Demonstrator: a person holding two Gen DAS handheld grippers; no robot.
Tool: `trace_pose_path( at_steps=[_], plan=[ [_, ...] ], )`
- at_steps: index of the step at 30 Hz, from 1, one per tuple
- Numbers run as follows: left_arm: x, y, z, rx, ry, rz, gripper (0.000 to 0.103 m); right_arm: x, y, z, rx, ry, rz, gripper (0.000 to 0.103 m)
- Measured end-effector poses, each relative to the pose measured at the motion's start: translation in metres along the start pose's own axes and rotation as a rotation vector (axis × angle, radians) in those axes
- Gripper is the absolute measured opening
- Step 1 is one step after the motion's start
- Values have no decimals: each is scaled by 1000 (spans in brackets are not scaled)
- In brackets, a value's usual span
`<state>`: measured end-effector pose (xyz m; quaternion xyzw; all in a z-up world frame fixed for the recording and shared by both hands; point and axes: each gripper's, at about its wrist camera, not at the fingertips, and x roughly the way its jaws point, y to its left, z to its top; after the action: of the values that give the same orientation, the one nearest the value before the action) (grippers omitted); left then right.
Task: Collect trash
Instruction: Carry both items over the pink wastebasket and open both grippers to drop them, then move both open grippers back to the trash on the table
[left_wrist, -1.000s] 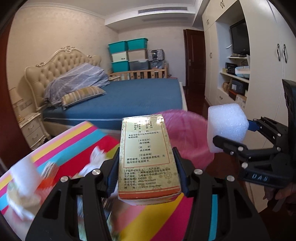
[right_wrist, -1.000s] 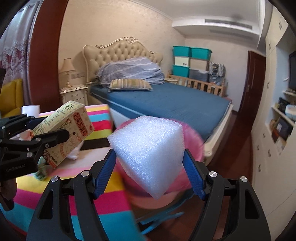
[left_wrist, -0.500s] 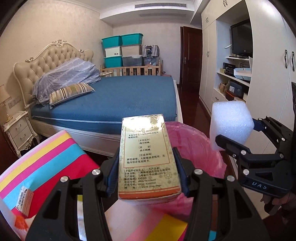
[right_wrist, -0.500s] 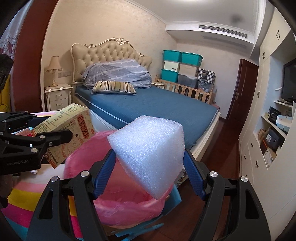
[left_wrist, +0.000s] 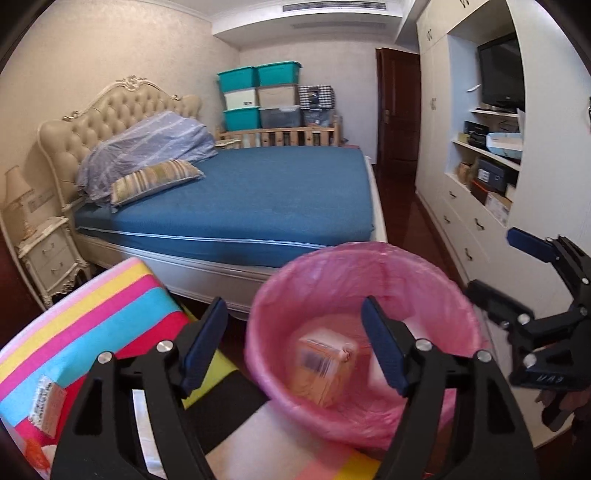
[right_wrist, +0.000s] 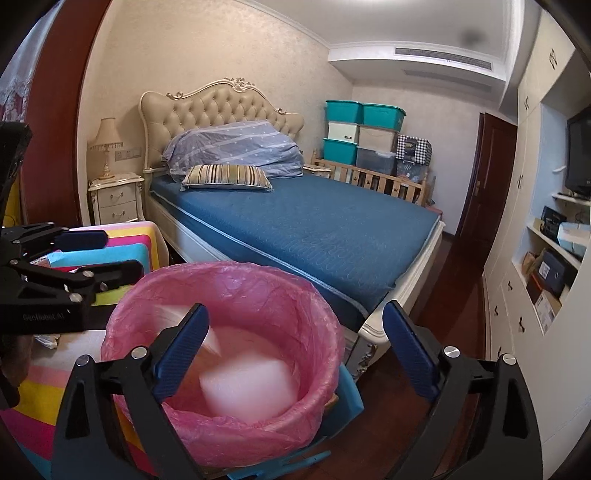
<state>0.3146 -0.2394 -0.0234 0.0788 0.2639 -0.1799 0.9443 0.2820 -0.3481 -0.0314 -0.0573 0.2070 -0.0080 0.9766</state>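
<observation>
Above the pink-lined bin (left_wrist: 369, 280), the left gripper (left_wrist: 295, 347) and right gripper (right_wrist: 295, 347) both hang with fingers spread wide and empty. Inside the bin lie the yellow box (left_wrist: 325, 365) and white foam block (right_wrist: 247, 387). Beyond stands the blue bed (right_wrist: 314, 229).

"genrobot.ai" on left tongs (right_wrist: 79, 273), mirrored lettering, perhaps "das", on right tongs (left_wrist: 511, 273)

blue bed (left_wrist: 258, 192), stacked storage bins (right_wrist: 364, 131)
</observation>
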Motion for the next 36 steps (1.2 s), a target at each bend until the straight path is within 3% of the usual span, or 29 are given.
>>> trace_pose_path(
  at_steps=[2,11,20,29,36],
  plan=[
    [-5,6,-3,-6,-13,40,87,-2,-2,-2,11,-2,-4,89],
    [-32,9,-15,3,-5,118,98,-18,1,-13,44,5,-8,89],
    [-75,3,-25,34,-14,85,98,-39,14,-35,61,42,-3,89],
    [-147,18,-42,74,-72,117,98,-78,35,-36,148,45,-71,86],
    [-214,57,-64,50,-83,170,98,-102,97,-28,105,72,-71,86]
  ],
)
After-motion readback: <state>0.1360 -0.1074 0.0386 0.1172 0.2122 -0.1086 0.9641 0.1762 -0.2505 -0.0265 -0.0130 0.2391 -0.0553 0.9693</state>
